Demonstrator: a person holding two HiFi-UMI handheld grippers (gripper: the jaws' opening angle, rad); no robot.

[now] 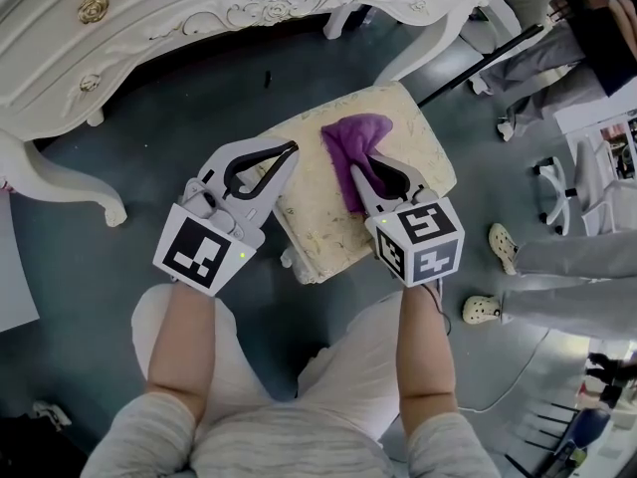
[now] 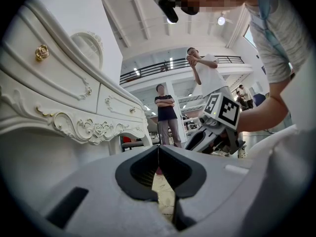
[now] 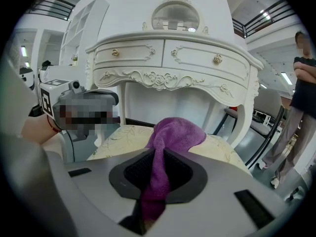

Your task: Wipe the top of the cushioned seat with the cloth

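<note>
The cushioned seat (image 1: pixel 311 222) was seen in the middle of the head view on the dark floor (image 1: pixel 199 108), just below the white dressing table (image 1: pixel 149 18) that filled the upper left. The purple cloth (image 1: pixel 355 137) was spread on the seat's upper right part — one end of it was bunched and clamped between the jaws of the right gripper (image 1: pixel 351 174), which was tilted down onto the cushion. The left gripper (image 1: pixel 292 150) was held over the seat's left edge, its jaws pressed together with nothing between them — whether its tip touched the cushion could not be told.
</note>
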